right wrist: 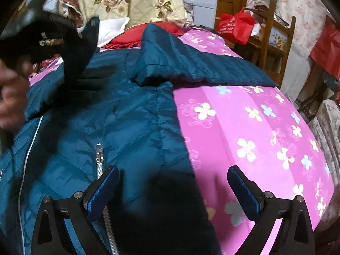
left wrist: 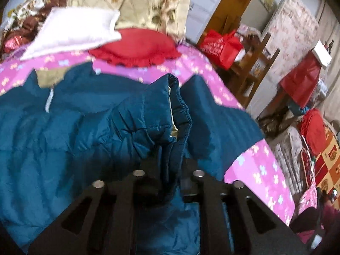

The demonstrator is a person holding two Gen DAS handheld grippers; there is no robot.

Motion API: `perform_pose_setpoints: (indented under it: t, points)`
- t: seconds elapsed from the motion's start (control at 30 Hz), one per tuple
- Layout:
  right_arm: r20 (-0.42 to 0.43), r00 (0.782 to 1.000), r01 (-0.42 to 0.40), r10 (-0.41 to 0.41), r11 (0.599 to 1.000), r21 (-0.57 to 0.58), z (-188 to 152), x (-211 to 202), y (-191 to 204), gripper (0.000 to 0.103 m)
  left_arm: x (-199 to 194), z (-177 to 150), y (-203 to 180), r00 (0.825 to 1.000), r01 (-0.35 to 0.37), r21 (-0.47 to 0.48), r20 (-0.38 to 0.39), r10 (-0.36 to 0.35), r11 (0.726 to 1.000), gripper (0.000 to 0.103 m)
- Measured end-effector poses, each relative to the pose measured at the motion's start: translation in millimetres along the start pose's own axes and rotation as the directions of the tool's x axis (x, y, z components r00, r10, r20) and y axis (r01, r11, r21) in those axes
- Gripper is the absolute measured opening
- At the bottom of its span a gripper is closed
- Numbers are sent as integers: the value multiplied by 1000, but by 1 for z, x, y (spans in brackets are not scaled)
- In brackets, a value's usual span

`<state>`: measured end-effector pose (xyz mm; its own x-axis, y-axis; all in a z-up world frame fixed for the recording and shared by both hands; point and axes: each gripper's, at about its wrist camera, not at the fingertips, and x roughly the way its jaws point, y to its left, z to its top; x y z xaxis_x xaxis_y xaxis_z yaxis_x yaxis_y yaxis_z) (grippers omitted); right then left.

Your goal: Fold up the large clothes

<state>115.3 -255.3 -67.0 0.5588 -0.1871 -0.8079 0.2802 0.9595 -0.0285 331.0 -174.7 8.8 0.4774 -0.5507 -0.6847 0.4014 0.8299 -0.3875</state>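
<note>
Teal quilted jacket (right wrist: 119,110) is spread over a pink flowered bedsheet (right wrist: 255,127), its silver zipper (right wrist: 99,155) seen near the right gripper; one sleeve (right wrist: 191,63) is laid out sideways across the sheet towards the bed's far edge. In the left wrist view a bunched fold of the jacket, the sleeve cuff (left wrist: 174,110), is raised between the fingers of the left gripper (left wrist: 167,182); the fingers are set narrowly apart with the fabric between them, but whether it is pinched cannot be told, since the pads are hidden by cloth and blur. The right gripper (right wrist: 173,191) is held with its blue pads (right wrist: 102,193) spread wide over the jacket's edge and the sheet, nothing being clasped. A red frilled cushion (left wrist: 136,48) and a white pillow (left wrist: 72,29) are seen beyond the jacket; a red bag (right wrist: 235,28) is set on a wooden shelf (right wrist: 276,40) beside the bed.
</note>
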Motion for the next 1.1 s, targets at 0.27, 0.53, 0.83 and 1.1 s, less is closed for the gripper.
perform_pose_setpoints:
  t: [0.27, 0.53, 0.83, 1.1]
  points:
    - [17, 1000, 13, -14, 999, 43, 3, -2, -6, 101, -47, -33, 21, 1000, 10, -46, 16, -9, 999, 70]
    - [156, 986, -76, 61, 993, 90, 13, -20, -1, 101, -148, -82, 121, 933, -325, -124, 120, 339, 938, 70]
    - [174, 929, -291, 325, 937, -196, 113, 24, 138, 101, -180, -125, 271, 819, -484, -495, 34, 572, 722, 70]
    - [-67, 939, -343, 337, 931, -124, 147, 148, 156, 103, -158, -119, 284, 824, -527, -449, -62, 563, 722, 79]
